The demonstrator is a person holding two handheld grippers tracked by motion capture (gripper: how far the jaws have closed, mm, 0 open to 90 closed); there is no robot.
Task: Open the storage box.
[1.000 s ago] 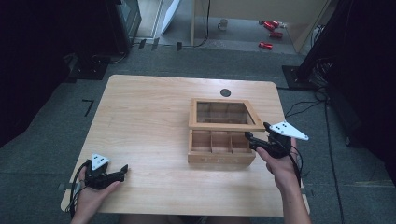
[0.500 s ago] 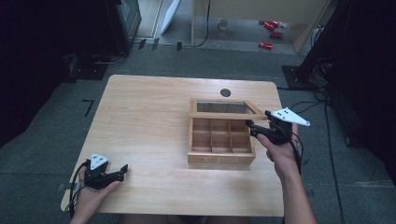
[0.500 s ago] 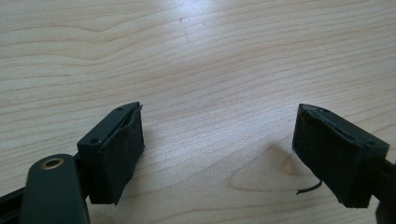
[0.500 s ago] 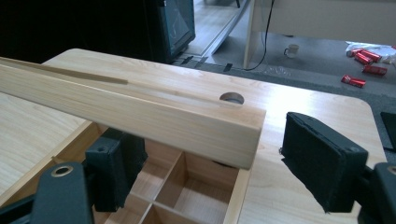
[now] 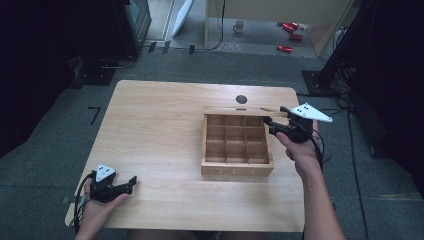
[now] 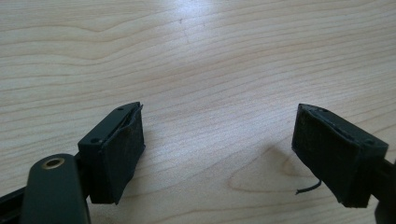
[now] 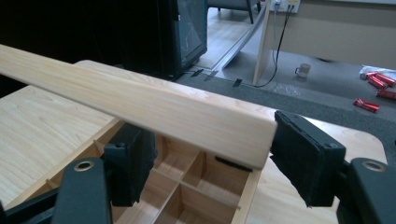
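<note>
A wooden box point(image 5: 237, 168) with a grid of several empty compartments point(image 7: 182, 184) sits right of the table's centre. Its hinged lid point(image 5: 240, 110) stands raised along the far side and shows edge-on from above. My right gripper point(image 5: 270, 123) is at the lid's right end. In the right gripper view the lid's free edge point(image 7: 140, 105) runs across my right gripper point(image 7: 212, 135). Those jaws stand wide apart, one under the edge and one past the lid's corner, so this gripper is open. My left gripper point(image 5: 131, 181) rests open at the near left corner, with only bare wood in my left gripper point(image 6: 217, 154).
The light wooden table point(image 5: 160, 125) has a round dark hole point(image 5: 241, 99) just behind the box. On the floor beyond are red cans point(image 5: 289, 30), a mug point(image 5: 239, 25), a dark cabinet point(image 5: 135, 20) and cables.
The lid has swung from nearly closed to upright, uncovering the compartments. My right gripper went up and toward the back of the box with it. The left gripper stayed put.
</note>
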